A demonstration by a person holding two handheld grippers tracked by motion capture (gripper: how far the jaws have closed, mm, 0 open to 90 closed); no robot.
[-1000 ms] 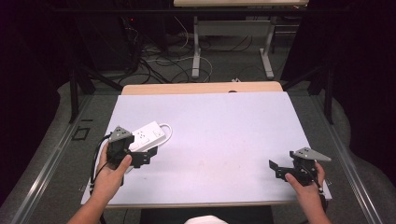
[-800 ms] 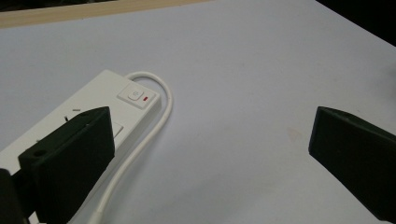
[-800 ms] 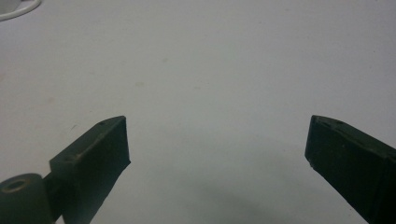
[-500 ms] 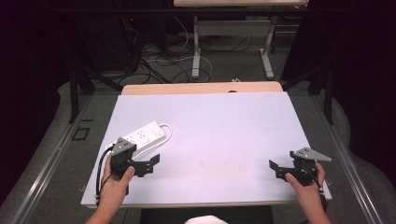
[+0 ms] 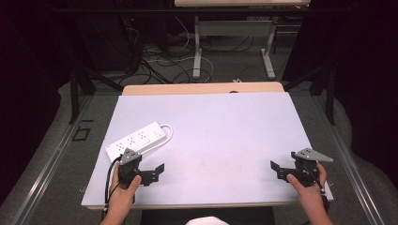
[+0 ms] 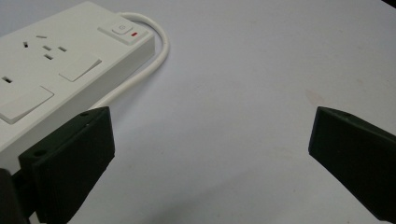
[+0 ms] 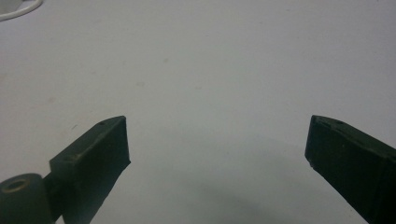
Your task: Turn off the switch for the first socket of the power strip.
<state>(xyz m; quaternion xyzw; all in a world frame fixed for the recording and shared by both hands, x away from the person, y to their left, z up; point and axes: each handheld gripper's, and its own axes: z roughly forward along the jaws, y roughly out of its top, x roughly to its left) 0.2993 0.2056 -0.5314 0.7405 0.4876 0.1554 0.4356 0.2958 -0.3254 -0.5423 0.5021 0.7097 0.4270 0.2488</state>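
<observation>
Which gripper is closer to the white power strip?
Left. The left gripper sits just beside the power strip, not touching. The right gripper is far across the table.

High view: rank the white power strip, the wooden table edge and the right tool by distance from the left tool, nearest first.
1. white power strip: just beyond the left tool.
2. wooden table edge: far side, behind the mat.
3. right tool: across the table, near-right corner.

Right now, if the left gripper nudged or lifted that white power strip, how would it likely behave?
The power strip looks like a rigid plastic block lying flat, so it would probably slide across the smooth table rather than tip or roll. Its white cord curves loosely beside it, so it is likely to flex and trail. The glossy casing may be slippery in the open left gripper.
</observation>
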